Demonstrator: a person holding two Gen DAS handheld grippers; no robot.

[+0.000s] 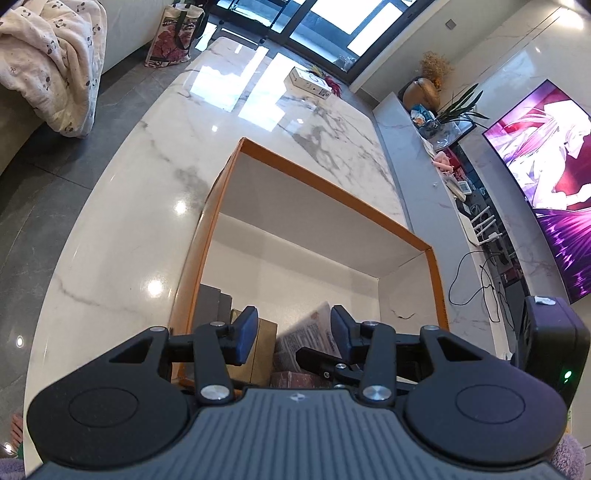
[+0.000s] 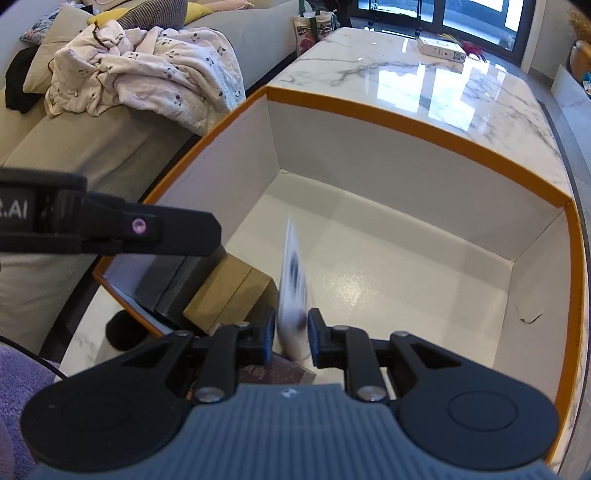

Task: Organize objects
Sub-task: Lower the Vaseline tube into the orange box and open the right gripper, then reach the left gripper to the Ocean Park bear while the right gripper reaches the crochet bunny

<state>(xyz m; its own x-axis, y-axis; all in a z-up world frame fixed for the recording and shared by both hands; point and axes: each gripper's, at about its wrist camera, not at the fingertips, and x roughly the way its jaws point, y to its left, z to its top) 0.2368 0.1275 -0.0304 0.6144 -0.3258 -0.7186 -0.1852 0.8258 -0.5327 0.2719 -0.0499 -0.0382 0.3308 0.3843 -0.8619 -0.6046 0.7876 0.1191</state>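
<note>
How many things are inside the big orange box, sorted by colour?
Black box: 1
Tan cardboard box: 1
Dark red-brown box: 1
White printed card, upright between the right gripper fingers: 1
Total: 4 that show inside the orange box; the grippers hide the near end, so more could be there.

Rumpled panda-print blanket (image 2: 147, 70) on beige sofa (image 2: 92, 147), tote bag (image 1: 175, 35) beside it, glowing television (image 1: 546, 173) opposite.

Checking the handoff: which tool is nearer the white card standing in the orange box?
Right. The right tool straddles the card, which sits between its jaws. The left tool hovers beside it, jaws apart.
</note>
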